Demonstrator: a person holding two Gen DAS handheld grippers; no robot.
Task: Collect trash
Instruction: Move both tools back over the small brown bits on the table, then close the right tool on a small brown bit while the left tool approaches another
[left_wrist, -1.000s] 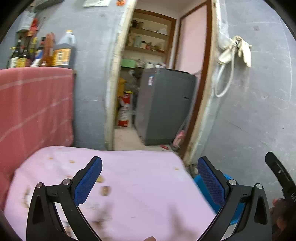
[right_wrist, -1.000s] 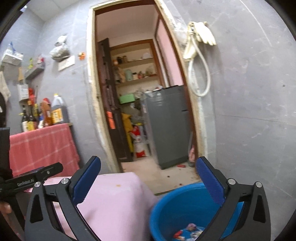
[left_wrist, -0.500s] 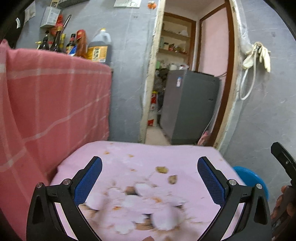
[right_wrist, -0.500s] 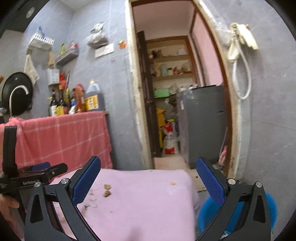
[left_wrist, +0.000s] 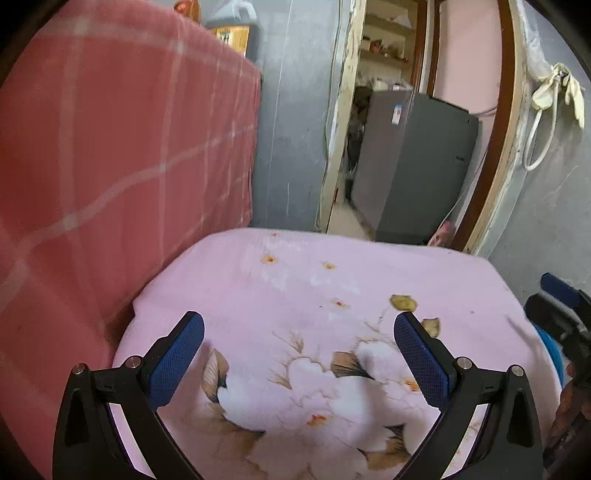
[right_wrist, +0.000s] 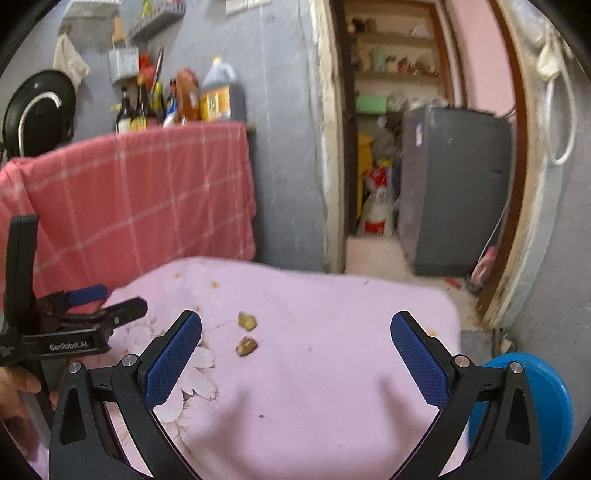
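The pink flowered cloth (left_wrist: 332, 280) covers a table, also seen in the right wrist view (right_wrist: 332, 332). No trash shows on it; the brown-yellow patches (right_wrist: 246, 320) look like printed leaves, though I cannot tell for sure. My left gripper (left_wrist: 299, 332) is open and empty above the cloth's near left part. My right gripper (right_wrist: 295, 332) is open and empty above the cloth's middle. A blue bucket (right_wrist: 535, 384) stands on the floor at the table's right edge; its inside is hidden. The left gripper also shows in the right wrist view (right_wrist: 107, 306).
A red checked cloth (left_wrist: 110, 166) hangs over a higher counter on the left, with bottles (right_wrist: 184, 99) on top. A doorway (right_wrist: 399, 147) behind the table leads to a grey appliance (right_wrist: 454, 184). A grey wall (left_wrist: 554, 203) lies to the right.
Both grippers have swung left and down, from the bucket side toward the pink cloth. The bucket has slid to the right edge of the right wrist view. Both jaws stayed open.
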